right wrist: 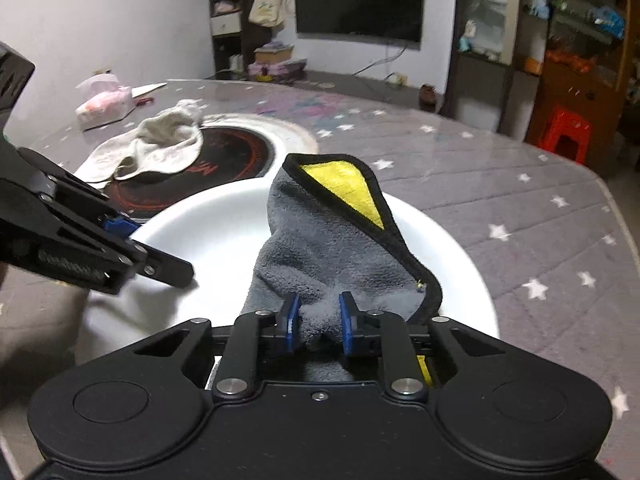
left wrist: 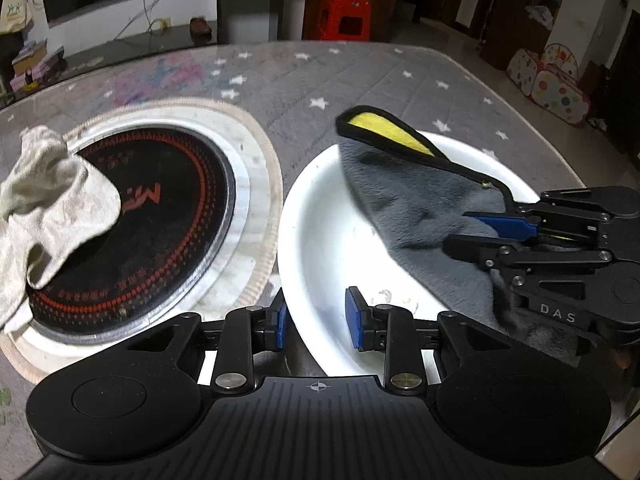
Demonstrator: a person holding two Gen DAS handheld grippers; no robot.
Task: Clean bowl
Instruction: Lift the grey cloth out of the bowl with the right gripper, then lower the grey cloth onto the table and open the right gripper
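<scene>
A white bowl sits on the grey star-patterned tablecloth; it also shows in the right wrist view. A grey cloth with a yellow underside and black trim lies inside the bowl, one corner folded up. My right gripper is shut on the near end of this cloth; in the left wrist view the right gripper comes in from the right. My left gripper straddles the bowl's near rim, one finger inside and one outside, jaws apart; it shows in the right wrist view at the left.
A round black-and-red induction hob in a pale ring sits left of the bowl, with a crumpled beige rag on its edge. A tissue pack lies at the far left of the table. A red stool stands beyond the table.
</scene>
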